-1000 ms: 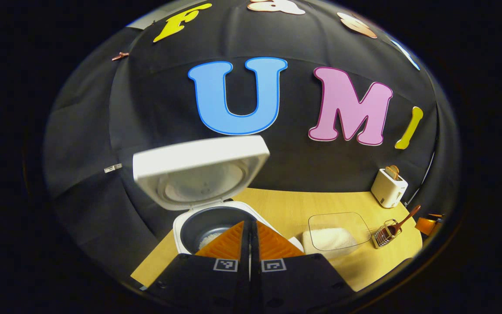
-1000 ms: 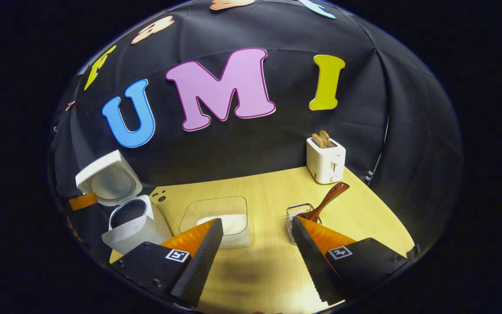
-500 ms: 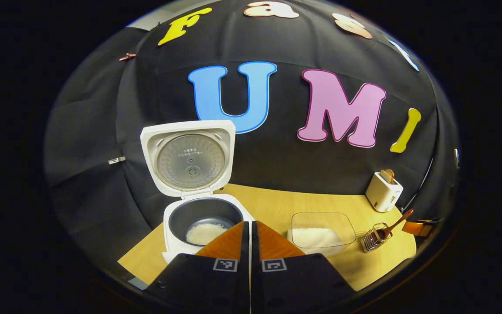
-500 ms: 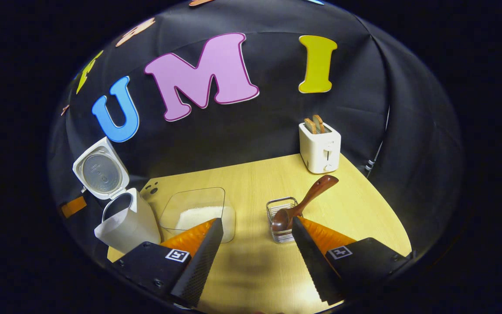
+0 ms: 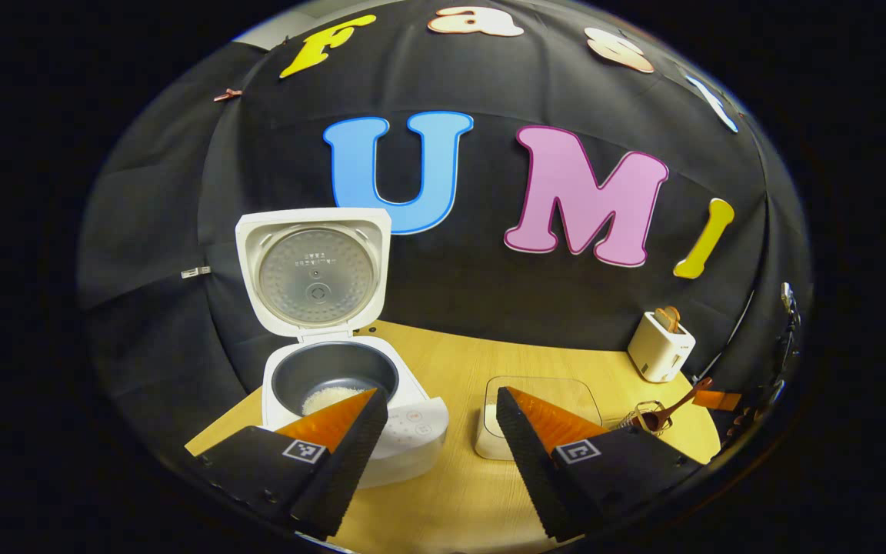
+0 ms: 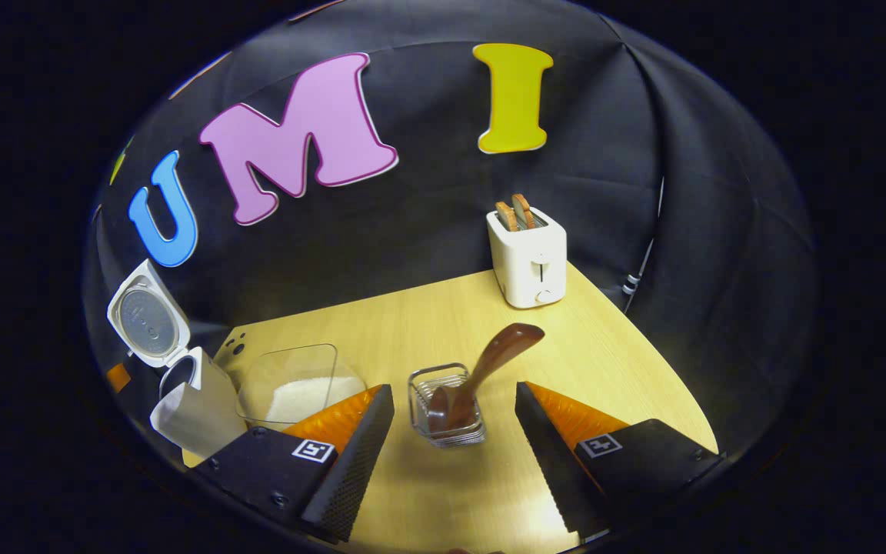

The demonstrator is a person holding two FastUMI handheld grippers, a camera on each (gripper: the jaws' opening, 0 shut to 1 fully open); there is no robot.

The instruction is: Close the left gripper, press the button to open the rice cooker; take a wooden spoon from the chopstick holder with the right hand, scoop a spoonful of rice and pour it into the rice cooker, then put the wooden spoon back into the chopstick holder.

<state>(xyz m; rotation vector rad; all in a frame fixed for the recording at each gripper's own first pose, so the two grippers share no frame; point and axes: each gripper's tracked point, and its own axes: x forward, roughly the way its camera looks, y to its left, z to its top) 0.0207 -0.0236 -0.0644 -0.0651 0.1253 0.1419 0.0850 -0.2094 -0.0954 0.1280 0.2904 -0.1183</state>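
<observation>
The white rice cooker [image 5: 404,431] stands at the table's left end with its lid [image 5: 312,269] upright and a little rice in the dark inner pot [image 5: 333,377]. My left gripper [image 5: 435,446] hangs open just in front of it, holding nothing. In the right gripper view the cooker [image 6: 189,404] sits far left. A wooden spoon [image 6: 481,369] leans bowl-down in the wire chopstick holder [image 6: 447,408], handle pointing up and right. My right gripper [image 6: 451,450] is open, the holder standing just ahead between its fingers, untouched. A clear tub of rice [image 6: 293,385] lies between cooker and holder.
A white toaster [image 6: 527,254] with two slices stands at the table's back right corner. The black cloth wall rises close behind the wooden table [image 6: 604,369]. The table's right edge runs near the toaster. The rice tub [image 5: 566,388] and spoon [image 5: 666,412] lie right of the cooker.
The cooker's lid has swung fully up. My left gripper opened and drew back from the cooker. My right gripper moved right and lined up on the chopstick holder.
</observation>
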